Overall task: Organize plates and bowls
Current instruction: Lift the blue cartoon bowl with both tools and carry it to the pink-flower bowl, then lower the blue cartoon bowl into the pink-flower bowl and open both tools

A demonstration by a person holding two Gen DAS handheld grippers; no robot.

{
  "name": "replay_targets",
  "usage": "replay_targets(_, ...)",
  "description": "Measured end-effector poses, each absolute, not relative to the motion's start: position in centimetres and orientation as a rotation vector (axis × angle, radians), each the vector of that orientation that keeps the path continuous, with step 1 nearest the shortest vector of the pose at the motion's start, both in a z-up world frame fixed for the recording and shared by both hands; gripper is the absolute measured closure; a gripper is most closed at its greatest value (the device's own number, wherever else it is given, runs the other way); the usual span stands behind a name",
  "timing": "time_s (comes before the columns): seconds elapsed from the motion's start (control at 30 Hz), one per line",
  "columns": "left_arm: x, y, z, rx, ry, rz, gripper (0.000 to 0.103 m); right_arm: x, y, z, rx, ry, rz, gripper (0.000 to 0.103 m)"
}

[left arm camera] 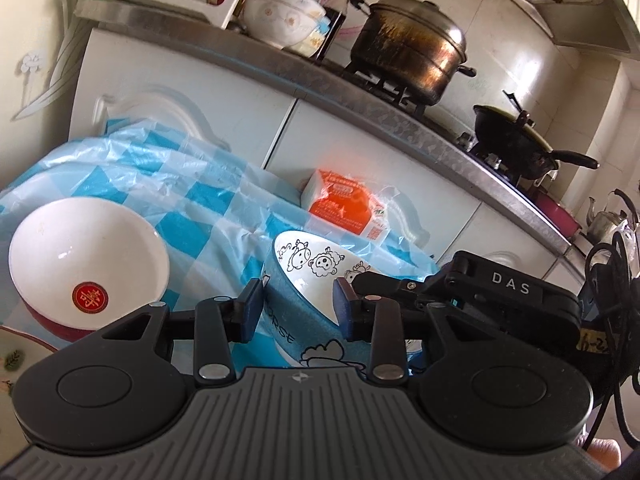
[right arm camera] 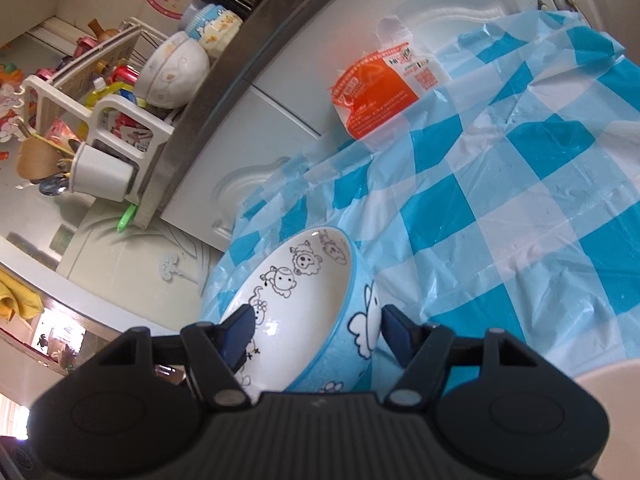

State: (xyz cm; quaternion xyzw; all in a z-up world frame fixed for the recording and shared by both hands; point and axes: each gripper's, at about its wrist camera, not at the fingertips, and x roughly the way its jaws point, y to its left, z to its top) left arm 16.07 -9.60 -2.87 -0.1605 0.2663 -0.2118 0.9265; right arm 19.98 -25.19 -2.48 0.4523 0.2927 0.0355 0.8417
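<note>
A blue bowl [left arm camera: 304, 280] with cartoon animals inside tilts above the blue-and-white checked tablecloth [left arm camera: 208, 208]. My left gripper [left arm camera: 298, 308] is shut on its near wall, one pad outside and one inside. The right gripper's black body [left arm camera: 508, 288] reaches in from the right to the same rim. In the right wrist view my right gripper [right arm camera: 316, 328] is shut on the wall of a blue cartoon bowl [right arm camera: 304, 300]. I cannot tell whether this is the same bowl or a matching one. A white bowl [left arm camera: 88, 256] with a red outside and a red seal sits to the left.
A floral plate's edge [left arm camera: 16, 356] shows at the lower left. An orange packet [left arm camera: 344, 204] lies by the cabinet doors. Behind, the counter holds a steel pot [left arm camera: 408, 48], a black wok [left arm camera: 516, 144] and a kettle [left arm camera: 604, 220]. A dish rack [right arm camera: 100, 128] stands on the counter.
</note>
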Motion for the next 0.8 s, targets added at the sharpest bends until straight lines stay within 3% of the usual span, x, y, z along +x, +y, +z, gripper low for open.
replay_targets(0.8,8.3,-12.3,-0.2,-0.272,0.506,-0.614,0.063,7.0,-26.5,-0.2,1.02,0.38,0.004,0.033)
